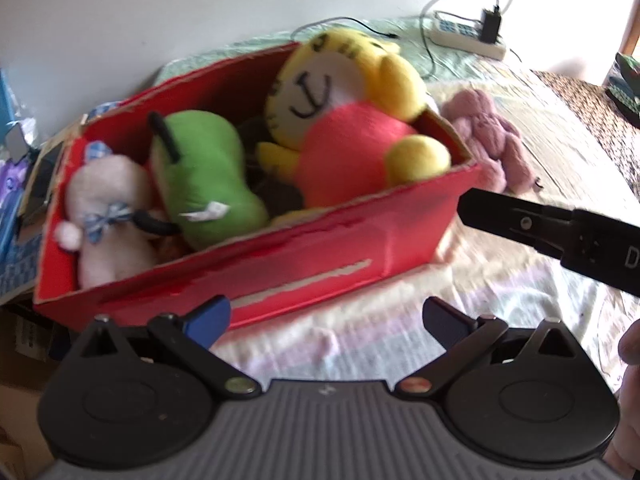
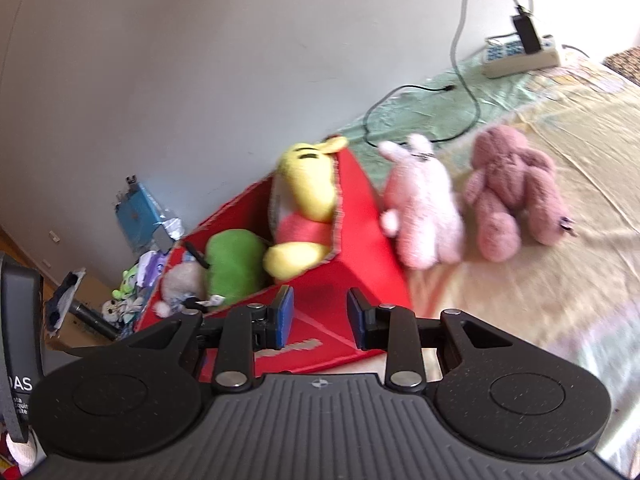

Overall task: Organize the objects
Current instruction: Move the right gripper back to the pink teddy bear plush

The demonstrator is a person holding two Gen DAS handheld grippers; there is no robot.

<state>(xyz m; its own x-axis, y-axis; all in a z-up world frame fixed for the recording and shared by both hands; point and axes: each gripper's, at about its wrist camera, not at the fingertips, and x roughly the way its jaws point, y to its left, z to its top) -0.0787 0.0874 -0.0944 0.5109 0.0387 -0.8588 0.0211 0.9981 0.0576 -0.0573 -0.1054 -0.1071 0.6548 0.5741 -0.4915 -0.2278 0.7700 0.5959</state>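
A red cardboard box [image 1: 360,236] stands on the bed. Inside it lie a yellow plush in a red shirt [image 1: 344,120], a green plush [image 1: 200,172] and a pale bunny with a blue checked bow [image 1: 104,208]. My left gripper [image 1: 326,314] is open just in front of the box's near wall, nothing between its fingers. My right gripper [image 2: 320,308] is open at a narrower gap over the box's [image 2: 360,240] right corner, empty. Outside the box, to its right, sit a light pink bunny [image 2: 424,216] and a mauve plush [image 2: 512,196].
A white power strip [image 2: 520,54] with black cables lies at the bed's far edge by the wall. Left of the box there is clutter: a blue packet [image 2: 136,216], small toys and a brown carton [image 1: 24,344]. A pastel bedsheet [image 1: 500,300] spreads to the right.
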